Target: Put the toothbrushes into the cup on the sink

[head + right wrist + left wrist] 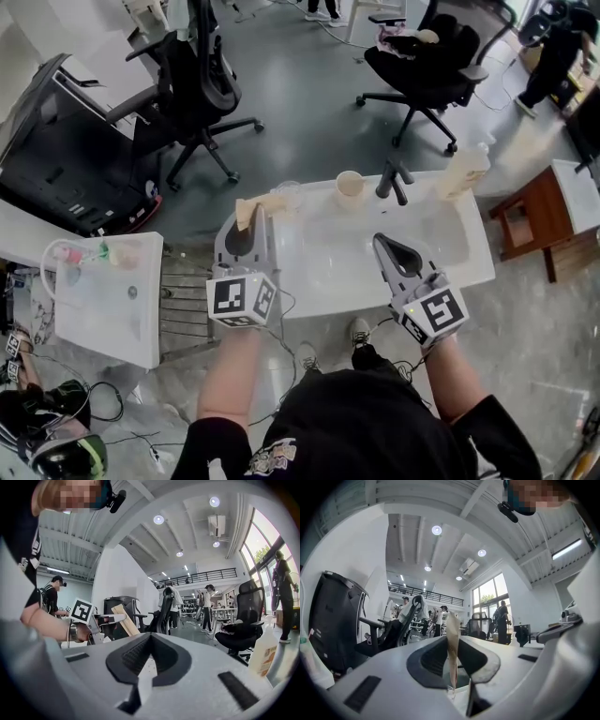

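Closest under the head camera is the person's dark top, with both bare forearms reaching toward 12 o'clock.

At the end of the left forearm, the tan toothbrush is a flat, strip-like piece clamped between the jaws of the left gripper. It stands on edge and sticks out past the jaw tips. Whether it is wrapped I cannot tell. It hangs over the left end of the white sink, near the far rim.

The beige cup stands upright on that far rim, at about 2 o'clock from the held toothbrush and apart from it. Just beside the cup, at its 3 o'clock, is the dark faucet. Farther along the rim the same way stands a pale bottle.

The right gripper is over the basin at 3 o'clock from the left one. Its jaws are pressed together with nothing between them.

Outward from the sink:
- A brown wooden stool sits at 3 o'clock.
- A white side table sits at 9 o'clock, with a metal rack between it and the sink.
- Two black office chairs stand on the grey floor, one at 11 o'clock and one at 1 o'clock.
- A large black case lies at 10 o'clock.
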Tool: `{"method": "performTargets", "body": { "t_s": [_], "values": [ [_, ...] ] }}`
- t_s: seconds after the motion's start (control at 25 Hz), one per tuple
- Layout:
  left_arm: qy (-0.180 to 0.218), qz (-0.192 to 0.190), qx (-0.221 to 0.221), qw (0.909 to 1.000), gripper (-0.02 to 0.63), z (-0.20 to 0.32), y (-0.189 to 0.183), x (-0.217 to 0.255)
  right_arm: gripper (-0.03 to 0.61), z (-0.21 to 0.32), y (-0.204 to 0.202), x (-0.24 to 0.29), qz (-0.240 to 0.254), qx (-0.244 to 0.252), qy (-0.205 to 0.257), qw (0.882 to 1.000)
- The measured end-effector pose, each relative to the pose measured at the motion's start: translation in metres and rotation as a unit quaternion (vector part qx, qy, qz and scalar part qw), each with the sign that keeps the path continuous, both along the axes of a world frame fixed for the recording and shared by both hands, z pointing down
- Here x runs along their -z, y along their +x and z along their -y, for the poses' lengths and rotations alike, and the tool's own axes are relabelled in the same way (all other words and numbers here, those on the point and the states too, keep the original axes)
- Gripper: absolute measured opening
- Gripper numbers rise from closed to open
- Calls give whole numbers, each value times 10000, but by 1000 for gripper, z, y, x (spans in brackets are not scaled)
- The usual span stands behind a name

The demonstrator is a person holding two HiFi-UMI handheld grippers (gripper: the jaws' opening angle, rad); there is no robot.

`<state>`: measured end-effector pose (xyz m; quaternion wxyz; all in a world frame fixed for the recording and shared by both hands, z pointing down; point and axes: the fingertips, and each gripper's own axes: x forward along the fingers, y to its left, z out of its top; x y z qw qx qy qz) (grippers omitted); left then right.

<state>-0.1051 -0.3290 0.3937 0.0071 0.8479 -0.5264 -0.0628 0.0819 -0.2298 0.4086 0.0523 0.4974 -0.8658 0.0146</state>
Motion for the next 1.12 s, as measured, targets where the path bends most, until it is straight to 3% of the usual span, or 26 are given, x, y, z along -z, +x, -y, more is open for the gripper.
{"method": "performTargets", "body": {
  "t_s": [0.52,0.84,1.12],
  "values": [
    [-706,230,174,9971,58,76,17,-85,6,34,20,-29,-57,-37,-393,9992],
    [-1471,202,320,9884,58,101,19,-148,6,43,28,-41,-73,-74,-561,9984],
    [-1865,116,363,9817,60,106,20,-174,6,46,34,-45,-45,-145,-617,9980]
  ]
}}
